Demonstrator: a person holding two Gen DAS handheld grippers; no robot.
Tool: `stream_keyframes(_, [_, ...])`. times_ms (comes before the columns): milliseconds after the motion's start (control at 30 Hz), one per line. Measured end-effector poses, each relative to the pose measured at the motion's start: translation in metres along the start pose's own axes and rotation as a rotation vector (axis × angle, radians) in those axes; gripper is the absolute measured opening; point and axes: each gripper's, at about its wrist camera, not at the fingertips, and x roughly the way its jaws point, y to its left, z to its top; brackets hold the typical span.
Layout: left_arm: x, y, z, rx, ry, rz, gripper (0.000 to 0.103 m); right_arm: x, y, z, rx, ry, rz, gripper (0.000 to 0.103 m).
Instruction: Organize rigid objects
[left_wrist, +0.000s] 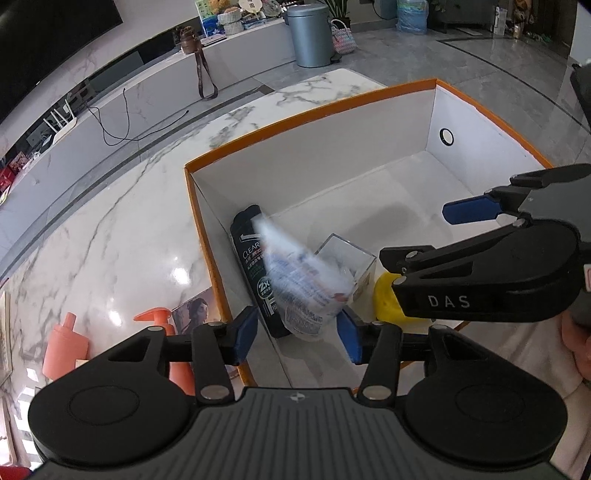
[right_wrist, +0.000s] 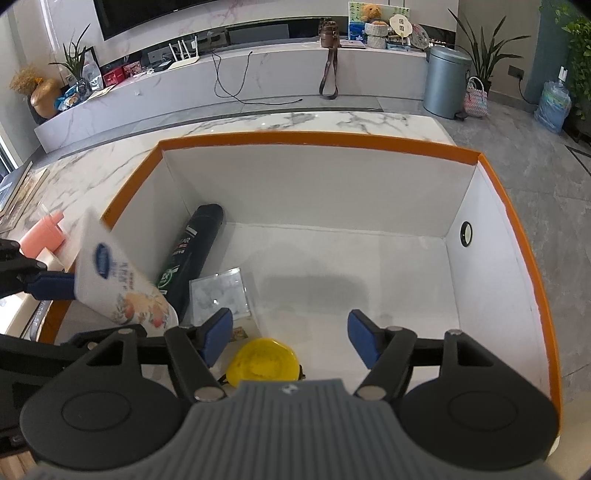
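An orange-rimmed white box (left_wrist: 314, 110) (right_wrist: 314, 138) stands on the marble table. A black shampoo bottle (left_wrist: 251, 266) (right_wrist: 192, 251) leans in its left corner, beside a clear plastic cube (left_wrist: 347, 258) (right_wrist: 219, 291) and a yellow object (left_wrist: 386, 299) (right_wrist: 262, 363). My left gripper (left_wrist: 299, 338) hovers over that corner, its jaws apart. A white printed tube (left_wrist: 303, 288) (right_wrist: 118, 280) sits tilted and motion-blurred between them, and the pads do not press on it. My right gripper (right_wrist: 290, 339) (left_wrist: 417, 232) is open over the box floor, above the yellow object, holding nothing.
Outside the box's left wall stand a pink bottle (left_wrist: 64, 347) (right_wrist: 40, 236), an orange pump bottle (left_wrist: 155, 317) and a picture card (left_wrist: 197, 310). The right half of the box floor (right_wrist: 369, 266) is bare. A grey bin (right_wrist: 445, 81) stands on the floor beyond the table.
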Motion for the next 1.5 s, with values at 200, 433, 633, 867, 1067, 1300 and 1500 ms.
stream_keyframes(200, [-0.011, 0.005, -0.003, -0.036, -0.038, -0.041, 0.073, 0.000, 0.000, 0.000, 0.002, -0.006, -0.009, 0.071])
stream_keyframes(433, [-0.028, 0.020, -0.006, -0.129, -0.116, -0.064, 0.077, -0.005, -0.001, -0.001, 0.011, -0.033, -0.019, 0.078])
stream_keyframes(633, [-0.037, 0.036, -0.011, -0.202, -0.146, -0.056, 0.078, -0.009, 0.005, -0.001, -0.026, -0.052, -0.047, 0.078])
stream_keyframes(867, [-0.047, 0.049, -0.019, -0.252, -0.182, -0.056, 0.078, -0.021, 0.013, -0.001, -0.062, -0.087, -0.060, 0.080])
stream_keyframes(1067, [-0.053, 0.063, -0.029, -0.294, -0.195, -0.053, 0.078, -0.033, 0.024, 0.001, -0.068, -0.117, -0.059, 0.080])
stream_keyframes(1300, [-0.064, 0.087, -0.046, -0.350, -0.213, -0.046, 0.078, -0.051, 0.054, 0.006, -0.128, -0.184, -0.045, 0.082])
stream_keyframes(1500, [-0.070, 0.114, -0.061, -0.416, -0.216, -0.020, 0.078, -0.060, 0.090, 0.009, -0.229, -0.245, -0.030, 0.082])
